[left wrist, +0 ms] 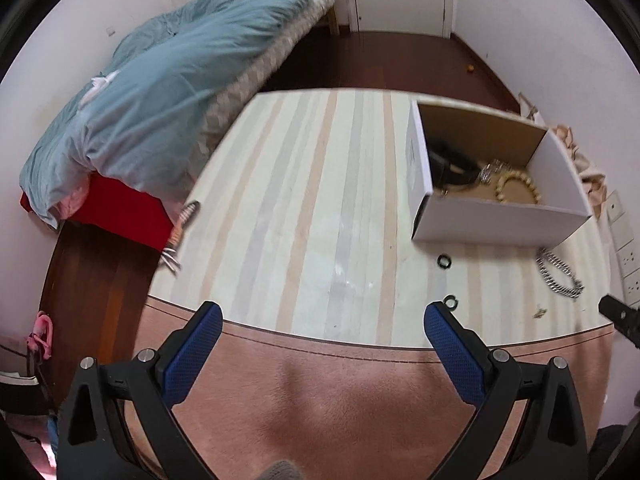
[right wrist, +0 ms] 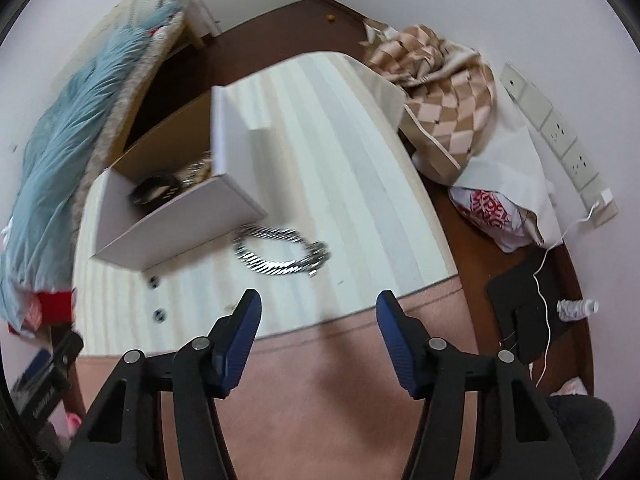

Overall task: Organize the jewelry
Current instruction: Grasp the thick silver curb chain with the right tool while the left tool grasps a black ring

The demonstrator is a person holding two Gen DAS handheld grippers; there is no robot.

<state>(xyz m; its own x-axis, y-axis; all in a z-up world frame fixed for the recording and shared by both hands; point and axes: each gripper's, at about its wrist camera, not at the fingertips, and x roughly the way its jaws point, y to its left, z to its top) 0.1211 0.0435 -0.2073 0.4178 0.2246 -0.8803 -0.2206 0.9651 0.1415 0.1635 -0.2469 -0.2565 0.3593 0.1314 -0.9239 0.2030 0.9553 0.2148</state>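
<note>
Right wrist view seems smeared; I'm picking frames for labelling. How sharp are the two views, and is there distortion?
Right wrist view: motion blur smears the silver chain bracelet and the white box, while the right tongs stay crisp. Left wrist view: sharper, though the table's striped top is soft; the left tongs are crisp. Both: strong fisheye bending and dark corners.

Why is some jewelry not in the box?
A silver chain bracelet and two small dark rings lie loose on the striped mat, outside the white box holding the other jewelry.
</note>
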